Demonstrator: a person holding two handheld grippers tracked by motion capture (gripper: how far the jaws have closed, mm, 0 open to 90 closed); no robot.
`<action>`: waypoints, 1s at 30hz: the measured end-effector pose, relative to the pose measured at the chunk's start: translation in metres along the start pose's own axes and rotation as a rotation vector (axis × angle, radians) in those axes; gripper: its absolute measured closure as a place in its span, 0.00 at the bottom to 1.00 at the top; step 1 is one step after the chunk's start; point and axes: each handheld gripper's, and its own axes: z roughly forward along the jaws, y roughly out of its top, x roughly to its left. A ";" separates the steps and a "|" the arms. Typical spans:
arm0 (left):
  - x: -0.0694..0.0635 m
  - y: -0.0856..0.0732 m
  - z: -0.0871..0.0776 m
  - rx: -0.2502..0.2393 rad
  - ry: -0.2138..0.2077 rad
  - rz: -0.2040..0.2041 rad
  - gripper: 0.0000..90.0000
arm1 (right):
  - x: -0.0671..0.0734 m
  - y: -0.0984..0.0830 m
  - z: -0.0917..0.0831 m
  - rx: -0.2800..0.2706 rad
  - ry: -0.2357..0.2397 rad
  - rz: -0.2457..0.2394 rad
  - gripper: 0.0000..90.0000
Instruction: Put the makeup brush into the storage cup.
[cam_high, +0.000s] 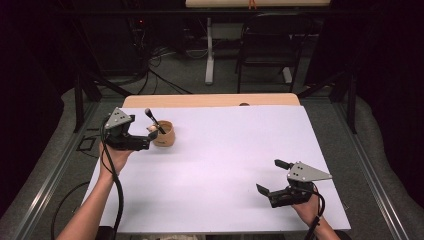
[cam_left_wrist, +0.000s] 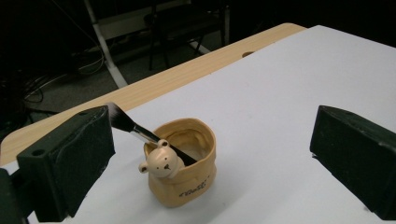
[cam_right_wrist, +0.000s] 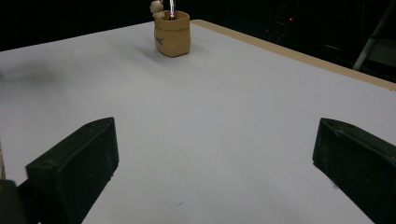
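One brush (cam_left_wrist: 140, 133) leans in the cup (cam_left_wrist: 184, 170), just ahead of the spread left gripper (cam_high: 149, 137).

The tan cup (cam_left_wrist: 184, 168) bears small dark lettering, too blurred to read.

1. A recording lab or studio is showing here: black curtains (cam_high: 30, 100) are closing in both sides.
2. Cables (cam_high: 160, 75) are trailing over grey carpet at the far left.
3. A white sheet (cam_high: 225, 165) is covering a wooden table (cam_high: 210, 100).
4. A black chair (cam_high: 270, 45) is standing beyond, beside a desk leg (cam_high: 209, 50).
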 end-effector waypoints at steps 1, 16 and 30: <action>-0.001 -0.001 -0.001 0.001 0.000 0.002 0.00 | 0.000 0.000 0.000 0.001 0.000 0.000 0.00; -0.023 -0.026 -0.016 -0.031 -0.056 0.001 0.00 | 0.001 0.000 -0.001 0.004 0.003 0.003 0.00; -0.037 -0.048 -0.033 -0.052 -0.087 -0.003 0.00 | 0.001 0.000 0.000 0.007 0.011 0.000 0.00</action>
